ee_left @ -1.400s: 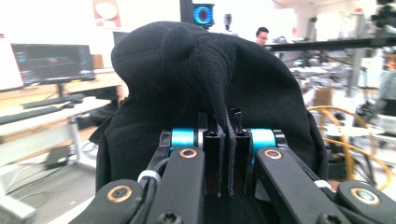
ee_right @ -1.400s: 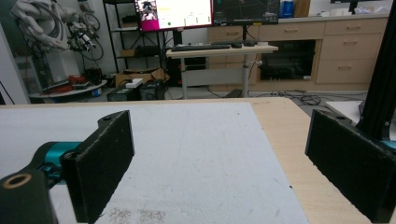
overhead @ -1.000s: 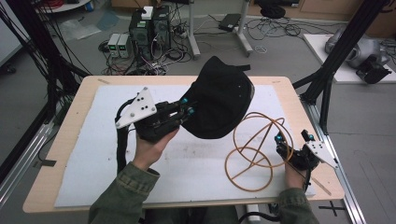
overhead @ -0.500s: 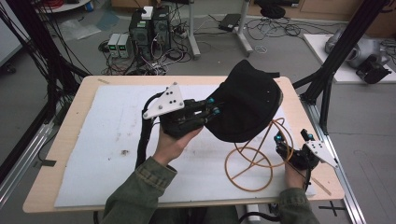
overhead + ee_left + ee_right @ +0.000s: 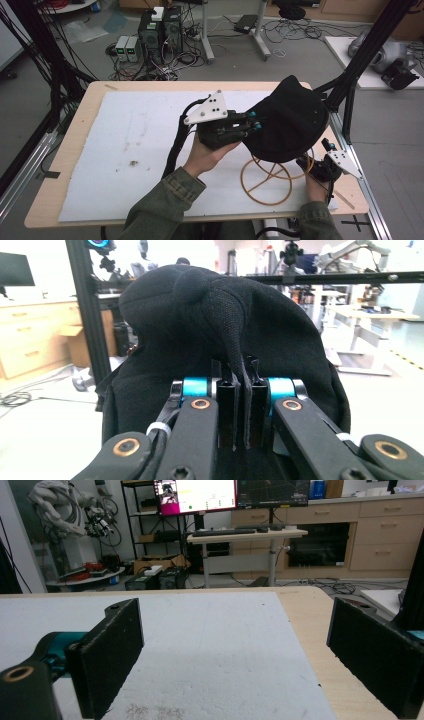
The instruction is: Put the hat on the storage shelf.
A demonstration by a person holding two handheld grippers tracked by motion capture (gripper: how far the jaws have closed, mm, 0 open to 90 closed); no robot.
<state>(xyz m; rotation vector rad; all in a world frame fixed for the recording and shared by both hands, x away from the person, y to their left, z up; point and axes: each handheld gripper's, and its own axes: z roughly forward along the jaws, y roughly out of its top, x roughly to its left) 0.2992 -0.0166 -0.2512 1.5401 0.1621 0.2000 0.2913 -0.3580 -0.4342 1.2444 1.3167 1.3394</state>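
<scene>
The left gripper (image 5: 254, 121) was clamped on a fold of the black cap (image 5: 290, 120). In the left gripper view its two black jaws stood nearly together, with a thin pinched ridge of woven cloth running down between the pads (image 5: 229, 412). Cyan collars and brass-coloured pivot screws sat on the black linkage arms either side of the jaws. The cap (image 5: 225, 325) was a soft, matte fabric dome with a fine weave, creased where the fold was gathered, and it hung off the jaws, held above the table.

In the high view the cap was at the right part of the table, over the far side of the wire stand (image 5: 272, 177). The stand was a thin tan wire form built of a round base ring with crossing spokes and further loops rising from it; whether the cap touched it cannot be told. The left hand (image 5: 205, 152) gripped the gripper body from below, forearm in an olive sleeve (image 5: 165, 205) angled up and to the right, the gripper lying roughly level and pointing right. A grey three-cornered plate (image 5: 206, 107) sat on top.

The right gripper (image 5: 312, 162) rested low at the right near edge of the table, just beside the stand's base ring. In the right gripper view its jaws were spread wide, nothing between the flat, rough-textured black pads (image 5: 112, 650).

The white mat (image 5: 135, 145) was a felt-like sheet covering the pale wooden table (image 5: 75, 130).
</scene>
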